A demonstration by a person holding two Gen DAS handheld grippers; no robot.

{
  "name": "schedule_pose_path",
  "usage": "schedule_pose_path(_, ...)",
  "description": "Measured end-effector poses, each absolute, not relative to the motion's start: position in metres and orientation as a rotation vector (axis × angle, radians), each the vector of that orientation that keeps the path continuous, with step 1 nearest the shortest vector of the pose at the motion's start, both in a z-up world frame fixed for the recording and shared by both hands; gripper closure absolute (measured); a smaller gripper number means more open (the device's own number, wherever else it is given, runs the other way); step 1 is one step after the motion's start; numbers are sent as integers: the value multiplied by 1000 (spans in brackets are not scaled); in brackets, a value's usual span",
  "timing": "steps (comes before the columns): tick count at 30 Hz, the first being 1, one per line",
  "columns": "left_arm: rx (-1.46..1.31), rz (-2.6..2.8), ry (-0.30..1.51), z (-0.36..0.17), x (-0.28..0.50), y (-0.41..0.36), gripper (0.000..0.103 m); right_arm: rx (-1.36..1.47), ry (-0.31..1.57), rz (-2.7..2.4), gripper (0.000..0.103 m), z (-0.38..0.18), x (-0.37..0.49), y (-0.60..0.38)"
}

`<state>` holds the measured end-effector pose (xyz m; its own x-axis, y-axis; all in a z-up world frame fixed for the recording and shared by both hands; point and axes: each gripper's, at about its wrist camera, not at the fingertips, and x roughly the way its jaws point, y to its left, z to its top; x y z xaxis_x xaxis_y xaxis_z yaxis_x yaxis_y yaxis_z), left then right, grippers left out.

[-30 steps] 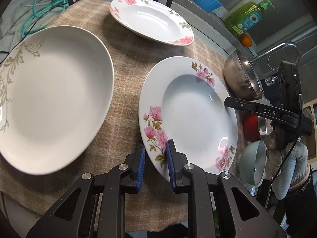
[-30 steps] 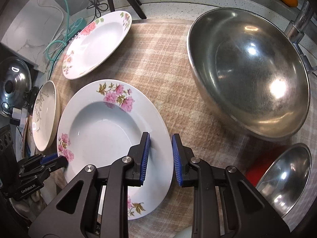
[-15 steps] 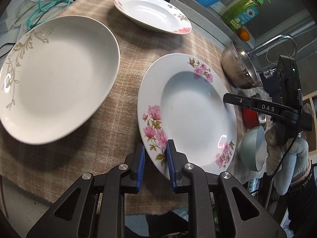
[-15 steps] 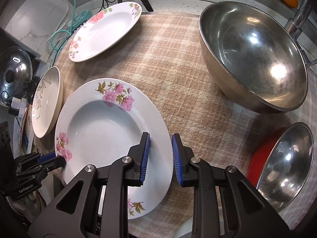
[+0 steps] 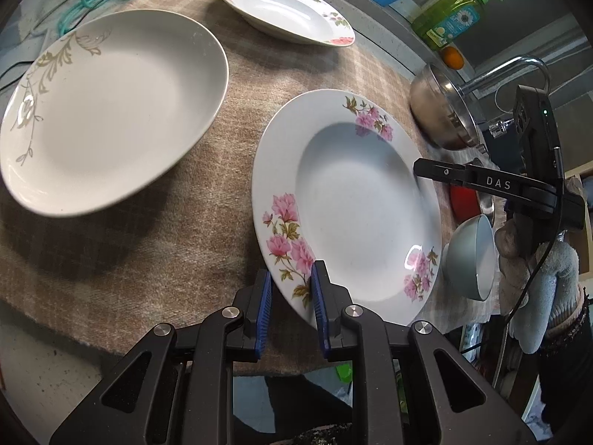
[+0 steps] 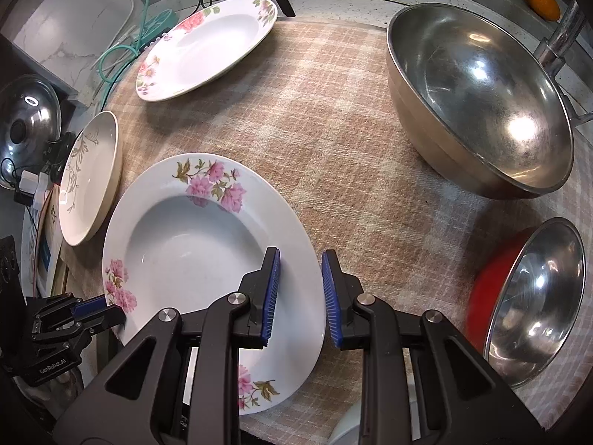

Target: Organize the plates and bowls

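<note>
Presently, a pink-flowered deep plate (image 5: 355, 200) is gripped at opposite rims by both tools: the left gripper (image 5: 291, 304) has its blue pads closed on the near rim, and the right gripper (image 6: 300, 293) is clamped over the other edge. The plate sits above the plaid cloth (image 6: 333, 141), near its front edge; whether it touches the cloth cannot be told. Its well is empty.

Second flowered plate (image 6: 207, 44) lies at the far edge of the cloth, nothing in it. Cream plate with a gold vine (image 5: 111, 104) at the left side, also empty.

Large steel bowl (image 6: 481, 96) on the right half of the cloth, tilted, holds nothing. Smaller steel bowl (image 6: 533, 311) nearer, nested in a red bowl (image 6: 485, 296); inner one bare. Pale grey-green bowl (image 5: 470, 256) tipped on its side beside the gloved hand (image 5: 537, 278) carrying the right tool.

Green soap bottle (image 5: 450, 18) and an orange (image 5: 453, 57) on the counter by the tap (image 5: 511, 70).
</note>
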<state>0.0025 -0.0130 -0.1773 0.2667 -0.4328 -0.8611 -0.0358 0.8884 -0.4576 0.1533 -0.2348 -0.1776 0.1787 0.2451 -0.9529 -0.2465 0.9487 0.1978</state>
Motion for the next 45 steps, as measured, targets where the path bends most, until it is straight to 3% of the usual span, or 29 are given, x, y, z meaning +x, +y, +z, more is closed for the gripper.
schedule_pose_path(26, -397, -292, 1279, -178, -1, -17, 82, -68, 1336, 323, 79, -173, 145, -231)
schedule_pose_path(28, -378, -292, 1279, -176, -1, -18, 82, -67, 1327, 322, 73, -170, 144, -231)
schedule_pose_path(30, -368, -290, 1274, -175, -2, -18, 82, -70, 1311, 315, 51, -166, 144, -231)
schedule_pose_path(35, -342, -281, 1256, -167, -2, -14, 81, -56, 1278, 306, 48, -155, 143, -233)
schedule_pose_path(36, -337, -275, 1251, -165, -1, -14, 79, -52, 1272, 304, 43, -153, 143, -233)
schedule_pose_path(38, -314, -261, 1231, -160, -1, -14, 69, -36, 1251, 303, 34, -147, 142, -234)
schedule_pose_path(42, -257, -248, 1201, -149, 1, -15, 64, 1, 1223, 321, 22, -134, 141, -230)
schedule_pose_path(45, -233, -227, 1165, -137, 5, -10, 40, 37, 1190, 337, 16, -124, 138, -226)
